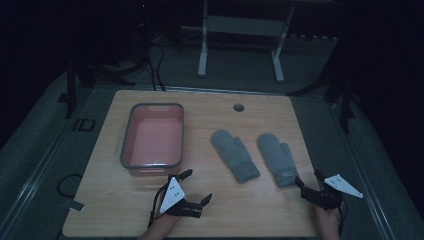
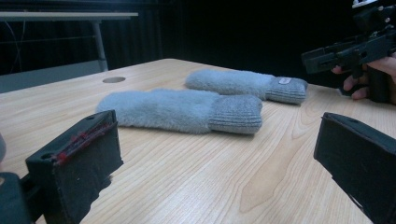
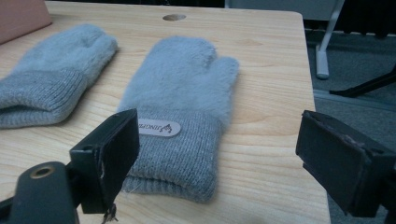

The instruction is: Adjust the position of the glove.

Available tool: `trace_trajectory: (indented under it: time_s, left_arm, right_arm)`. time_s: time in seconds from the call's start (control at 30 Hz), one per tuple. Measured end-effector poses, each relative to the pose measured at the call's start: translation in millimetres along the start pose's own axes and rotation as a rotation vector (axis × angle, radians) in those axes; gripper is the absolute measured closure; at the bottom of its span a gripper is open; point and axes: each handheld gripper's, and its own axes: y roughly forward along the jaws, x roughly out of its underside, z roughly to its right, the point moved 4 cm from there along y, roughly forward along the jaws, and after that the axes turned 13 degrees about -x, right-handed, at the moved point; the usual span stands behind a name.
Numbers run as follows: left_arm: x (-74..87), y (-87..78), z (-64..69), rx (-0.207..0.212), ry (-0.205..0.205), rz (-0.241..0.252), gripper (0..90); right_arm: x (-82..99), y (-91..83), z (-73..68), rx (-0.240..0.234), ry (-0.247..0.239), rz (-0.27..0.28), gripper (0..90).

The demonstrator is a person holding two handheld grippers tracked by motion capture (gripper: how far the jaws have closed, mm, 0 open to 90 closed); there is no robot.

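Wood-grain tabletop (image 1: 210, 210) is carrying everything, read from left to right. Pink rectangular plastic tub with a grey rim (image 1: 152, 135) is sitting at the left, open side up. Left gripper (image 1: 196, 187) is hovering just in front of the tub's near right corner, jaws standing wide apart with nothing between them, aimed across the table toward the mittens. Left grey fleece mitten (image 1: 234, 154) is lying flat near the middle, cuff toward the person. Right grey fleece mitten with a small white label on its knitted cuff (image 1: 276, 158) is lying beside it, apart from it. Right gripper (image 1: 306, 181) is sitting just at that labelled cuff, jaws spread open, not clamping it.
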Motion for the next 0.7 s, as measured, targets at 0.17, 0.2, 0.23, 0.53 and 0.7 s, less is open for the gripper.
trace_trajectory:
  time_s: [0.17, 0.2, 0.23, 0.53, 0.7]
  left_arm:
    - [0.0, 0.1, -0.2, -0.001, 0.0, -0.002, 0.7]
    - [0.0, 0.2, -0.1, -0.001, 0.0, -0.002, 0.7]
    - [0.0, 0.2, -0.2, -0.002, -0.001, -0.002, 0.7]
    - [0.0, -0.1, -0.3, -0.002, -0.001, -0.002, 0.7]
    - [0.1, -0.1, -1.1, -0.001, -0.007, -0.003, 0.7]
  right_arm:
    - [-1.6, 0.3, -3.1, -0.002, -0.02, -0.031, 12.6]
    - [-3.1, -0.2, -3.9, 0.005, -0.024, -0.034, 12.6]
    - [-5.1, -0.9, -5.5, -0.005, -0.013, -0.034, 12.4]
    - [-42.8, -8.8, -20.8, -0.02, -0.002, 0.004, 13.9]
    - [-59.1, -2.1, -23.9, -0.036, 0.02, -0.044, 14.0]
